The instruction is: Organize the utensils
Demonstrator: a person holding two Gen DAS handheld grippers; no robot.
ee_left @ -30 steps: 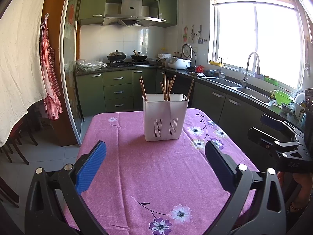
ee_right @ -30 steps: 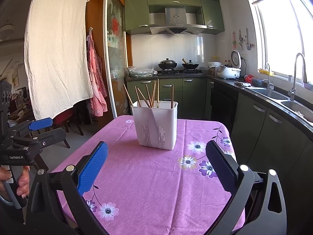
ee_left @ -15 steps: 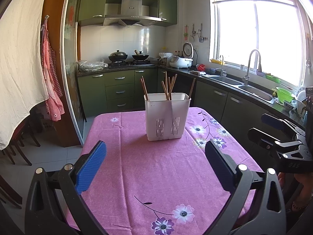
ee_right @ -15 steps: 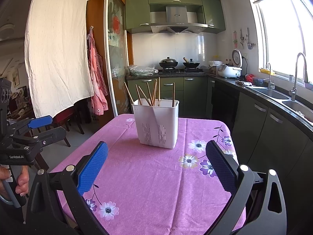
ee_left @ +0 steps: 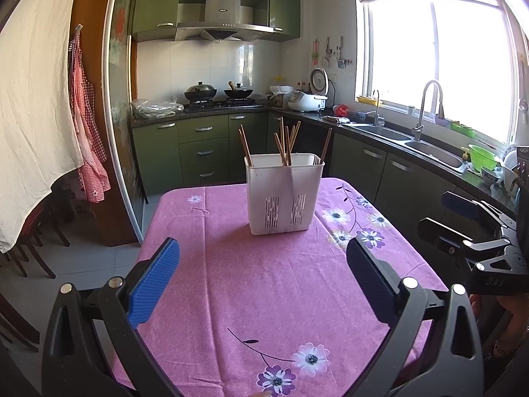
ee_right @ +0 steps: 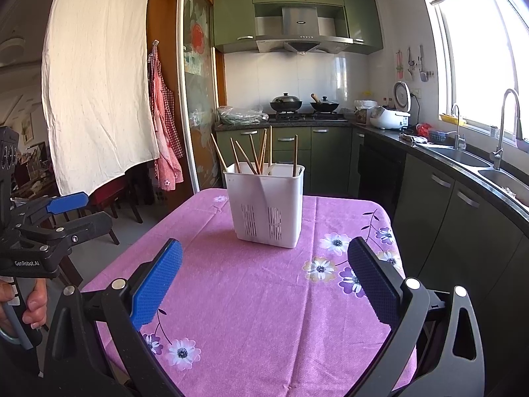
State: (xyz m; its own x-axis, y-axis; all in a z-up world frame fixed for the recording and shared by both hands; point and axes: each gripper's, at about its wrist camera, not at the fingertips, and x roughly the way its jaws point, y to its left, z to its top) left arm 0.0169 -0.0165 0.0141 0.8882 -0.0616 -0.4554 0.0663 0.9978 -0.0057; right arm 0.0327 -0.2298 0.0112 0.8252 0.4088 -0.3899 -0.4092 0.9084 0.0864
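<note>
A white slotted utensil holder [ee_left: 283, 193] [ee_right: 267, 205] stands on the pink flowered tablecloth [ee_left: 258, 274] [ee_right: 251, 291] toward its far end. Several wooden chopsticks [ee_left: 285, 144] [ee_right: 259, 154] stick up out of it, leaning in different directions. My left gripper [ee_left: 263, 273] hangs open over the near half of the table, nothing between its blue pads. My right gripper [ee_right: 264, 271] is open too and empty, well short of the holder. Each gripper shows at the edge of the other's view, the right gripper [ee_left: 463, 218] and the left gripper [ee_right: 72, 211].
Green kitchen cabinets [ee_left: 205, 152] and a stove with two pans [ee_left: 218, 94] line the far wall. A sink with a tap [ee_left: 426, 112] runs along the right under the window. A white cloth [ee_right: 99, 99] and checked apron [ee_right: 163, 132] hang left. A hand [ee_right: 29, 304] holds the left gripper's handle.
Both grippers have eased slightly, so the holder sits a little lower and nearer in both views. Both stay open and empty; the holder and chopsticks have not moved.
</note>
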